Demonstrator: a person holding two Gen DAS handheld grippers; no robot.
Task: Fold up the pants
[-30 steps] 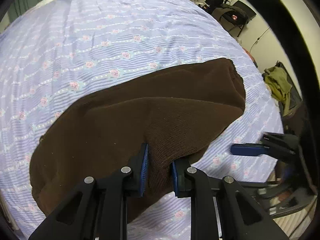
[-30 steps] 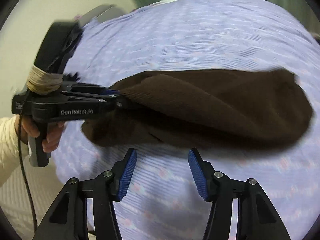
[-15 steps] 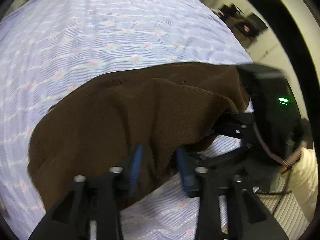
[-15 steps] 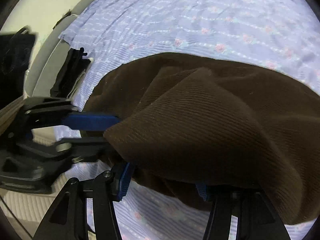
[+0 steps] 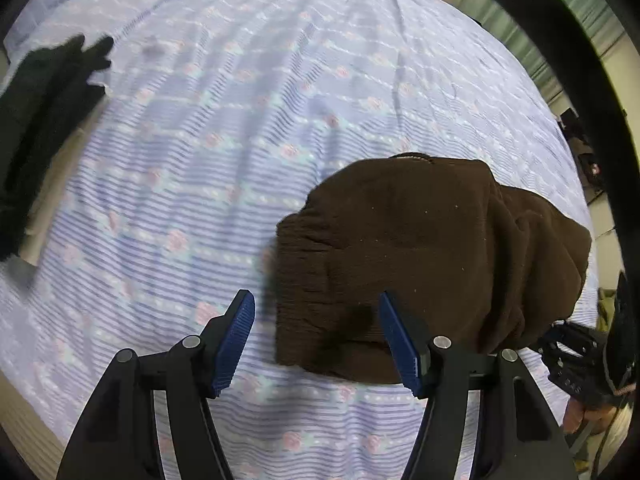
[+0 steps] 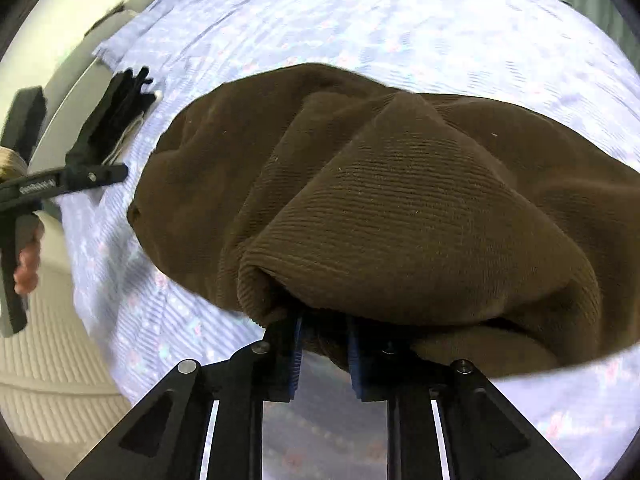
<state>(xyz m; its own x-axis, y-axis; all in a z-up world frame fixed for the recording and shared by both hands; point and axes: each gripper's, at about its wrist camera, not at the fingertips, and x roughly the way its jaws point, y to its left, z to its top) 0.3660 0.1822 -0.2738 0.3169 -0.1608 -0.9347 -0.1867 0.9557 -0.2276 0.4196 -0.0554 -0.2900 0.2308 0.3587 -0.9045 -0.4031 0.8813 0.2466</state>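
My right gripper [image 6: 322, 354] has just been closing and now pinches a fold of the brown pants [image 6: 400, 200]. My left gripper [image 5: 316, 340] has just been opening and stands released, its right pad over the pants' near edge. The pants lie bunched on the striped floral sheet [image 5: 240, 120].

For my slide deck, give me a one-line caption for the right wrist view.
Right gripper pinching a bunched edge of brown pants over a floral bedsheet.

White lettering on the left claw [image 6: 80, 178] is too blurred to read.
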